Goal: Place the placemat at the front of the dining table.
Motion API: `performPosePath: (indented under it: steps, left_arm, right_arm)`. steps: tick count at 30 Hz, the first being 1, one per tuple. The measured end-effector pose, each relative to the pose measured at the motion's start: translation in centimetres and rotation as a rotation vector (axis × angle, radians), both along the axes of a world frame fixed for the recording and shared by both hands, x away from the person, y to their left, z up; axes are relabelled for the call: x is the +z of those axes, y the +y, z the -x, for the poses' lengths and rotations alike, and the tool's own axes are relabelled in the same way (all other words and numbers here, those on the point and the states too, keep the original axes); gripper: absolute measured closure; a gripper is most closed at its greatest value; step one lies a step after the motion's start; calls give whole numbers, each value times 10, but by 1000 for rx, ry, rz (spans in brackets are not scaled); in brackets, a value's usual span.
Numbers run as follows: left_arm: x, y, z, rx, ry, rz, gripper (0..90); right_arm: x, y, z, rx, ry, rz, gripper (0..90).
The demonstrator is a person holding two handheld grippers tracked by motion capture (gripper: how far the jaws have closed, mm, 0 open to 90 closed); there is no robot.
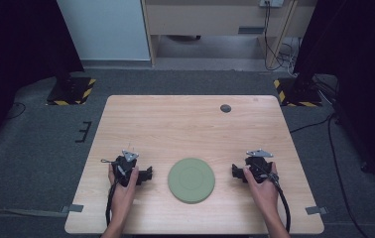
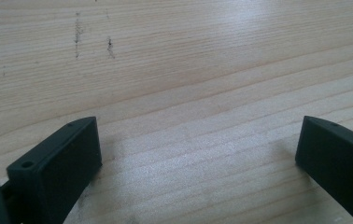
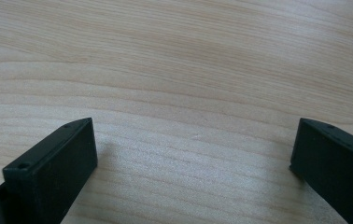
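A round green plate (image 1: 191,179) lies flat on the wooden table (image 1: 190,124) near its front edge, between the two hands. My left gripper (image 1: 148,174) rests on the table just left of the plate, jaws pointing toward it, held by a hand. My right gripper (image 1: 235,171) rests just right of the plate, also held. In the left gripper view the left gripper (image 2: 198,144) stands open over bare wood with nothing between its jaws. In the right gripper view the right gripper (image 3: 193,142) is open too, with only wood grain between its jaws.
A small dark round hole cover (image 1: 225,108) sits near the table's far edge. Tape tabs (image 1: 314,209) mark the front corners. Black stands with yellow-striped bases (image 1: 71,91) flank the table on the grey carpet, and cables (image 1: 344,183) run along the right.
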State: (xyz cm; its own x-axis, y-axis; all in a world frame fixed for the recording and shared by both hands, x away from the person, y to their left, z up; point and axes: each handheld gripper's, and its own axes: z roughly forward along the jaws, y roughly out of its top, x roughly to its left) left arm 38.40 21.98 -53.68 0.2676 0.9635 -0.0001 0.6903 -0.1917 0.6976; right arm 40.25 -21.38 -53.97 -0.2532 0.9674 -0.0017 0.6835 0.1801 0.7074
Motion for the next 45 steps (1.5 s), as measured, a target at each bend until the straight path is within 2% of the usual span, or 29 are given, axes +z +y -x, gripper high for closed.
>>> performPosePath:
  steps: [4, 5, 6, 10, 14, 15, 16, 19, 28, 33, 36, 40, 45]
  left_arm:
    - [0, 1, 0, -16, 0, -1, 0]
    - [0, 1, 1, -29, 0, -2, 0]
    - [0, 2, 2, -64, 1, -2, 0]
    - [0, 1, 3, -97, -3, 1, 0]
    - [3, -4, 9, -147, -25, 10, 25]
    - [4, -6, 11, -167, -33, 9, 25]
    - [7, -8, 14, -199, -49, 14, 26]
    - [12, -10, 18, -246, -63, 33, 28]
    - [13, -18, 28, -370, -37, 78, 34]
    - [12, -26, 32, -402, -33, 84, 36]
    - [9, -30, 32, -423, -21, 86, 33]
    - [9, -35, 33, -442, -26, 92, 33]
    - [7, -37, 32, -437, -12, 98, 31]
  right_arm:
    - [0, -1, 1, 8, -1, -1, 7]
    - [0, -1, 1, 16, -2, 1, 7]
    - [0, -2, 1, 27, 0, -1, 7]
    - [0, -1, 2, 54, -1, -2, 10]
    - [2, 3, 8, 125, -10, -18, 40]
    - [2, 3, 8, 125, -10, -18, 40]
    - [4, 4, 10, 143, -13, -16, 41]
    - [11, 10, 19, 197, -34, -17, 54]
    - [18, 24, 35, 314, -48, -17, 65]
    - [16, 30, 39, 357, -50, -5, 64]
    - [17, 34, 42, 369, -51, -15, 62]
    - [16, 37, 43, 379, -46, -14, 62]
    - [14, 44, 44, 389, -40, -14, 62]
